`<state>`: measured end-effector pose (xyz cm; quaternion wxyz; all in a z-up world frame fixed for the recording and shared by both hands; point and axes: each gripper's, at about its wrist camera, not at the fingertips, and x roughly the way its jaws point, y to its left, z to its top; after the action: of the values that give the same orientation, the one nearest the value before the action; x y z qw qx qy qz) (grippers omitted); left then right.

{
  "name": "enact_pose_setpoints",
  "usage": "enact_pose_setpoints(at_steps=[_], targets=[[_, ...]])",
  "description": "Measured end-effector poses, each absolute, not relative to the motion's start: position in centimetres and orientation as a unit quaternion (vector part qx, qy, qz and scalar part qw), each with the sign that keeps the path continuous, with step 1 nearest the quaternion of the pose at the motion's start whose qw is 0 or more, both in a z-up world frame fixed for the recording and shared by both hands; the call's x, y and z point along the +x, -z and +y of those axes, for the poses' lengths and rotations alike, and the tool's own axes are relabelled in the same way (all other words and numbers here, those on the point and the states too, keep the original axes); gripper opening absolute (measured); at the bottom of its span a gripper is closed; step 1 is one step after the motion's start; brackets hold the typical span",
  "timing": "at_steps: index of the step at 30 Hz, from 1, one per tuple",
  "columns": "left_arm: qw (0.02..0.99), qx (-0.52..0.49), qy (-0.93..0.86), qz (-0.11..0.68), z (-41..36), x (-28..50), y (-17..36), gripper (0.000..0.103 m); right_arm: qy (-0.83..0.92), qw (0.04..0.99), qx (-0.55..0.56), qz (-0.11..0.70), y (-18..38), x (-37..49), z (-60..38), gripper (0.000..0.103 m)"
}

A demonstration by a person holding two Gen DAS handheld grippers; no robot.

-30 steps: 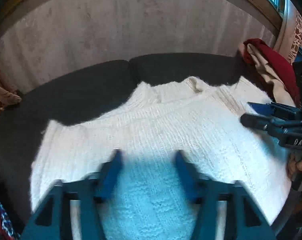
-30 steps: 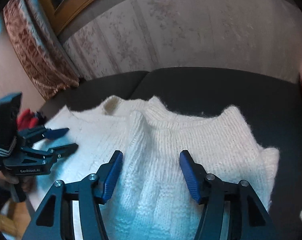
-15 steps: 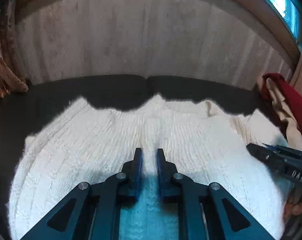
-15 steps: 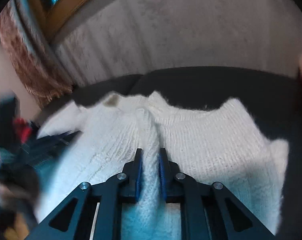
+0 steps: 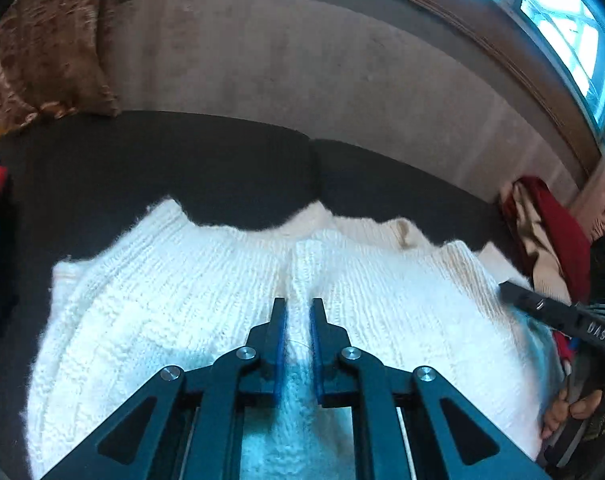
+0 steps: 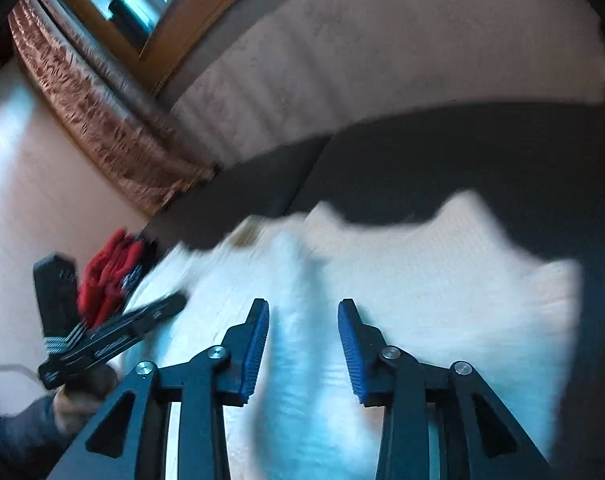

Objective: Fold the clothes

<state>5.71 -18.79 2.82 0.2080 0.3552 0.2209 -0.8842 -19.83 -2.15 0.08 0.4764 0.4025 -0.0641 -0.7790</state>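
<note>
**Left pinches knit ridge, right lets go**

Left gripper [image 5: 298, 308] is clamped on a raised ridge of the white knitted sweater [image 5: 174, 300]. Right gripper [image 6: 303, 312] has just been opening, a fold between its parted jaws. The sweater lies spread across the dark sofa [image 5: 182, 168]

the right wrist view is smeared by motion: the white sweater [image 6: 402, 280] has no clear knit there, and its far edge melts into the dark sofa [image 6: 462, 152]. the sweater's near hem is cut off by the bottom edge in both views. whether the left tool [image 5: 298, 308] pinches a ridge of knit cannot be told. the red garment [image 6: 110, 276] is partly hidden behind the other tool.
</note>
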Motion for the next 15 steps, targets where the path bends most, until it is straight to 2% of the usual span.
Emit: enact_pose_setpoints(at_steps=[2, 5, 6, 9, 10, 11, 13, 15], targets=[[0.204, 0.353, 0.886, 0.221, -18.8, 5.8, -3.0, 0.01, 0.799, 0.456, 0.389, -0.048, -1.2, -20.5, -2.3, 0.04], [0.203, 0.355, 0.889, 0.205, -18.6, 6.1, -2.7, 0.01, 0.812, 0.422, 0.402, 0.036, -0.8, -21.5, -4.8, 0.041], [0.202, 0.356, 0.891, 0.199, -18.5, 6.2, -2.6, 0.01, 0.802, 0.408, 0.428, 0.086, 0.5, -21.8, -6.2, 0.042], [0.205, 0.346, 0.894, 0.197, -18.8, 6.7, -2.2, 0.008, 0.807, 0.4, 0.411, 0.14, 0.9, -21.0, -7.4, 0.04], [0.209, 0.334, 0.897, 0.201, -18.9, 6.5, -2.3, 0.008, 0.812, 0.393, 0.406, 0.148, 0.5, -20.8, -7.3, 0.029], [0.214, 0.318, 0.901, 0.204, -19.1, 6.6, -2.8, 0.008, 0.816, 0.385, 0.401, 0.156, 0.0, -20.7, -7.2, 0.006], [0.232, 0.281, 0.908, 0.208, -19.4, 6.9, -3.8, 0.006, 0.829, 0.37, 0.391, 0.155, -0.7, -20.7, -6.8, 0.006], [0.251, 0.267, 0.907, 0.207, -19.8, 6.8, -4.0, 0.006, 0.847, 0.347, 0.386, 0.114, -1.1, -21.6, -5.1, 0.006]])
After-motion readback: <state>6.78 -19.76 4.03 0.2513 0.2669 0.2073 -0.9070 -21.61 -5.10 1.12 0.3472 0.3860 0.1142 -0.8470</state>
